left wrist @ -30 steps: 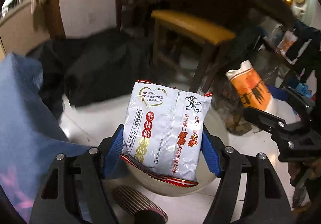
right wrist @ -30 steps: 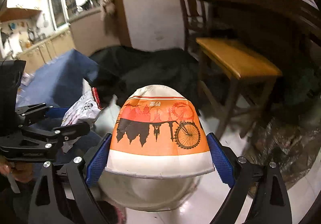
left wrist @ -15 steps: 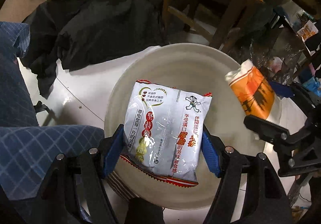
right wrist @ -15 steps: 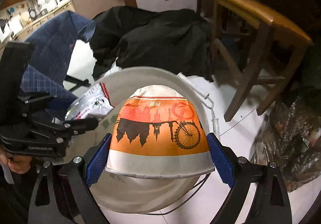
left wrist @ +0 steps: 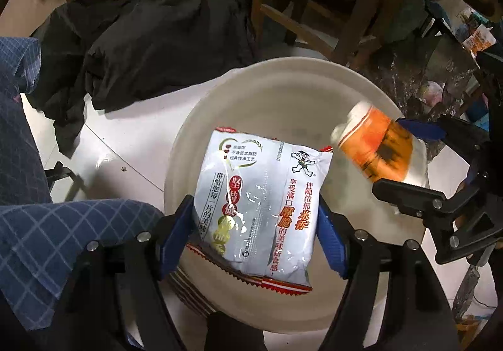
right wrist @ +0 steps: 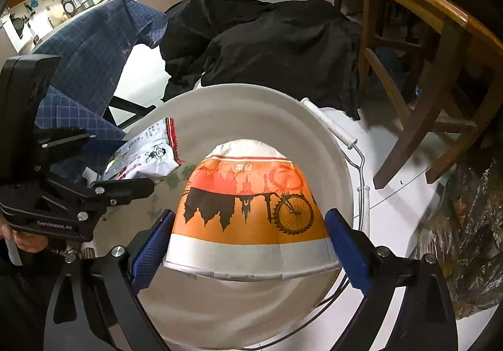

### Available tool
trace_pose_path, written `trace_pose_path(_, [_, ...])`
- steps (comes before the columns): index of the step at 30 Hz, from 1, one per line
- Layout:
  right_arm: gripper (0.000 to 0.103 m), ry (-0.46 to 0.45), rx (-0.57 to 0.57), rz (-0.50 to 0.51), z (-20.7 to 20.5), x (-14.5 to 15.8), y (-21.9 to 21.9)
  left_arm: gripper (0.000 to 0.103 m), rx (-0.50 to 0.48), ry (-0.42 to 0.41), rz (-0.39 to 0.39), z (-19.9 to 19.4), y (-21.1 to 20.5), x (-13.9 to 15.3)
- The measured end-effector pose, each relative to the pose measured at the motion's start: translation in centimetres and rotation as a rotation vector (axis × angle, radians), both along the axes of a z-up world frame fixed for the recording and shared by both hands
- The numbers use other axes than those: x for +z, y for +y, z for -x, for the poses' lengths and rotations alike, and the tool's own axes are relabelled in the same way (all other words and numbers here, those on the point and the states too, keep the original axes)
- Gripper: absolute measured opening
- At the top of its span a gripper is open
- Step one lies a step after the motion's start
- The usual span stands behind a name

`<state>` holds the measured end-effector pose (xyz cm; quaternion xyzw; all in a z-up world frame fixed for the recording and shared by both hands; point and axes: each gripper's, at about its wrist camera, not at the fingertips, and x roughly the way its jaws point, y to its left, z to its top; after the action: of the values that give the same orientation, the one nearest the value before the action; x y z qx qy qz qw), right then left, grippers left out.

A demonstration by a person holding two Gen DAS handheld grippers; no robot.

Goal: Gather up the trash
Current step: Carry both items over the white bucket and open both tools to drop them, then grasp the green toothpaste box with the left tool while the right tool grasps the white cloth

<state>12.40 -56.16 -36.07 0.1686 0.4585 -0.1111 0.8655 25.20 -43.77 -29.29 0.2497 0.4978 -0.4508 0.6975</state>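
**Two pieces of trash held over the bucket mouth**

Two items are carried at once, one per gripper, so that both can be dropped in a single visit. The snack packet [left wrist: 261,206] is pinched at its lower sides by the left gripper [left wrist: 254,234], whose jaws are closed only as far as the packet's width; it hangs above the near side of the white bucket [left wrist: 283,90]. The paper cup [right wrist: 248,212] is clamped across its wide rim end by the right gripper [right wrist: 248,244], jaws set wide and pressing the rim slightly out of round, base pointing forward over the bucket's middle. Both are judged to be kept inside the bucket's rim so that nothing lands on the floor when released. A black jacket [right wrist: 261,36] lies beyond the bucket.
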Motion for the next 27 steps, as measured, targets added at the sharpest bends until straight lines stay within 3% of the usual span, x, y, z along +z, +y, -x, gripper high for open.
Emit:
trace_pose_path(17, [0.094, -0.02, -0.038, 0.0, 1.6, 1.0, 0.3, 0.072, 0.017, -0.012, 0.029, 0.0, 0.8, 1.1])
trace_pose_path(22, [0.094, -0.12, -0.057, 0.008, 3.2, 4.4, 1.0, 0.072, 0.023, -0.047, 0.081, 0.1, 3.5, 4.1])
trace_pose_path(27, [0.086, -0.271, -0.021, 0.03, 3.3, 10.1, 3.9, 0.069, 0.047, -0.091, 0.181, 0.2, 8.4, 9.1])
